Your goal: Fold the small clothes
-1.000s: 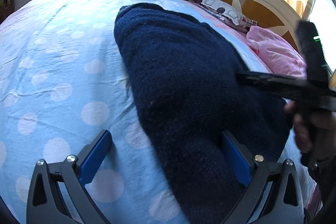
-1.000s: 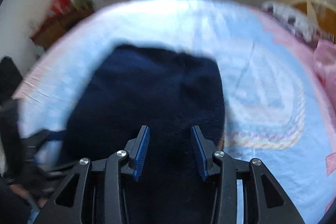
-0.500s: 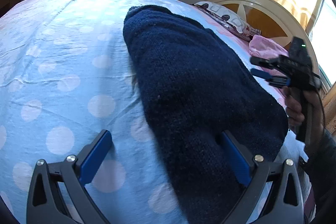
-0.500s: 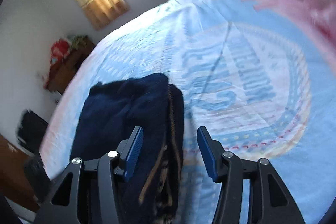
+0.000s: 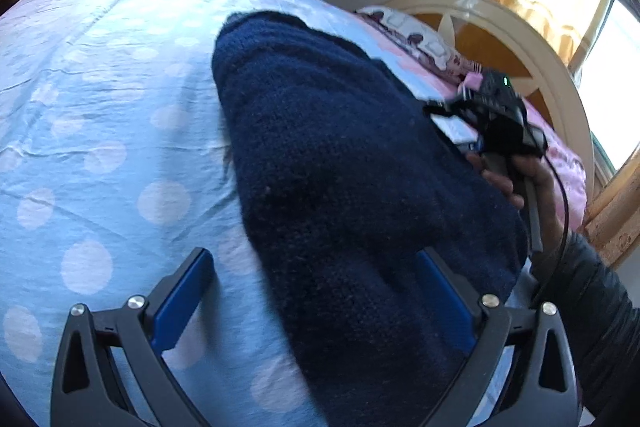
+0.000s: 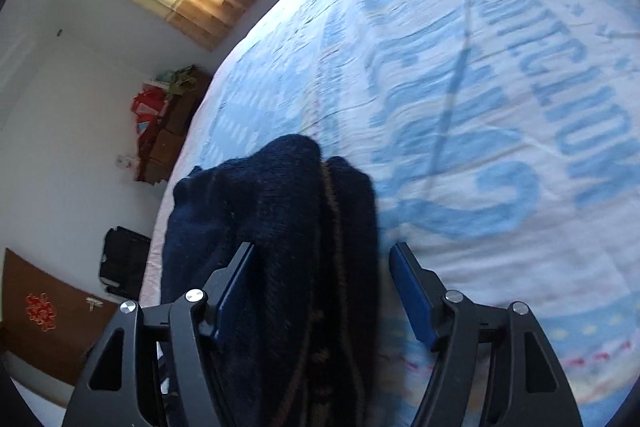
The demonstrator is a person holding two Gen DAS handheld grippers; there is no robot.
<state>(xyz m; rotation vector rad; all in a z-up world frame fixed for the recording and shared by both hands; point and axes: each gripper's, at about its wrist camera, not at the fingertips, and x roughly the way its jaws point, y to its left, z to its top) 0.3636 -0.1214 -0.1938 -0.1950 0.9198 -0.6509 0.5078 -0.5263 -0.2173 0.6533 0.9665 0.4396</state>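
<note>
A navy knitted sweater [image 5: 340, 167] lies folded in a long bundle on the blue polka-dot bedsheet [image 5: 100, 131]. My left gripper [image 5: 316, 291] stands open and wide over its near end; the right finger [image 5: 444, 299] rests against the knit and the left finger is over bare sheet. In the left wrist view my right gripper [image 5: 444, 113], held by a hand, hovers at the sweater's far right edge. In the right wrist view the right gripper [image 6: 324, 287] has its jaws opening, with the sweater's tan-striped edge [image 6: 304, 227] lying loose between them and the right pad clear of it.
A cream headboard [image 5: 500, 27], a patterned pillow [image 5: 412, 35] and pink bedding [image 5: 560, 155] lie beyond the sweater. Off the bed's far side stand a cabinet with red items [image 6: 160, 123] and a black bag [image 6: 124, 263]. Printed blue sheet [image 6: 500, 107] stretches to the right.
My right gripper has swung from over the sweater to its right edge, rolled, and its jaws have widened. The left gripper has stayed put, still open.
</note>
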